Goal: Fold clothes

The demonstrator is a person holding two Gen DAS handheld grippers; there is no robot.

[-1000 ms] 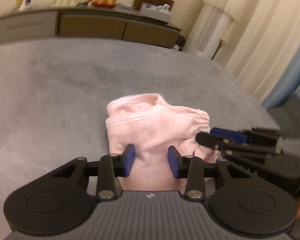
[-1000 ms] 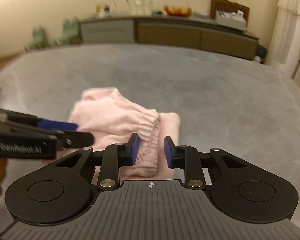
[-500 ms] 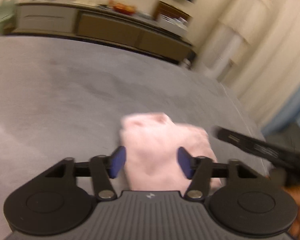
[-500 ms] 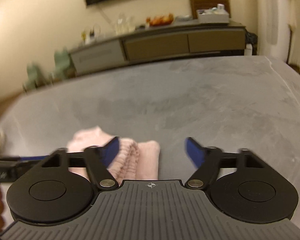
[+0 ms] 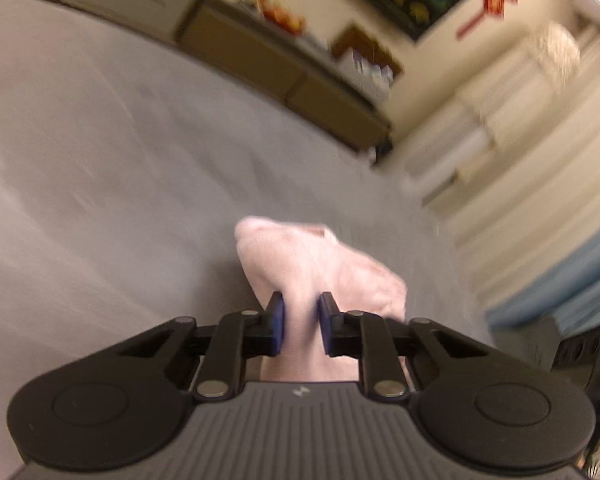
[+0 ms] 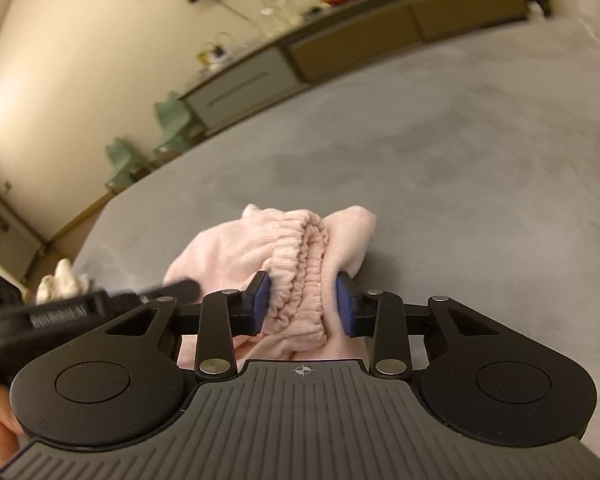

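Note:
A folded pink garment [image 5: 320, 268] with an elastic waistband [image 6: 300, 256] lies bunched on the grey surface [image 5: 100, 168]. My left gripper [image 5: 301, 326] is shut on the near edge of the pink garment, which is pinched between its blue pads. My right gripper [image 6: 303, 306] has its jaws closed against the gathered waistband and the fold beside it, gripping the garment. The left gripper's body [image 6: 60, 312] shows at the left of the right wrist view, close beside the garment. Both views are tilted and blurred.
A long low cabinet [image 6: 340, 44] with bottles and fruit stands along the far wall. Pale curtains [image 5: 520, 140] hang at the right. Small green chairs [image 6: 172, 120] stand beyond the surface's left edge. A white cloth [image 6: 60, 280] lies at the left.
Both grippers opened half a second ago and have now closed on the pink garment. Both views have tilted, and the garment looks gathered up between the two grippers.

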